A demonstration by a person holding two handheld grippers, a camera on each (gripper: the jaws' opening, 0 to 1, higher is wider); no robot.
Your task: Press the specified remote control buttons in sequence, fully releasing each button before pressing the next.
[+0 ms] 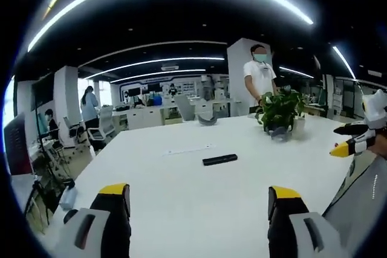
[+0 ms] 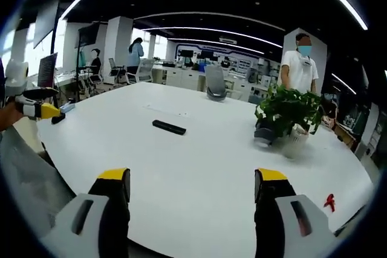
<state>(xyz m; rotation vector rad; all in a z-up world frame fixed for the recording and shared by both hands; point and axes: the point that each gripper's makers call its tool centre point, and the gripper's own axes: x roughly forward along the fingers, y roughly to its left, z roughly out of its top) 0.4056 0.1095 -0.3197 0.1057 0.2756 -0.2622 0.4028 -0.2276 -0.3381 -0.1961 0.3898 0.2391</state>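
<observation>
Black remote (image 1: 219, 159) lies beyond both parted grippers.

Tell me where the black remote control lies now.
The remote control lies flat near the middle of the white table, left of the potted plant.

Left gripper (image 1: 199, 200), right gripper (image 2: 192, 184) — jaws apart.

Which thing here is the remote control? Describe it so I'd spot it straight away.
Start at the big white table. Near its middle, left of the potted plant, lies the remote control. It is a slim black bar lying flat, the only dark flat object out there.
</observation>
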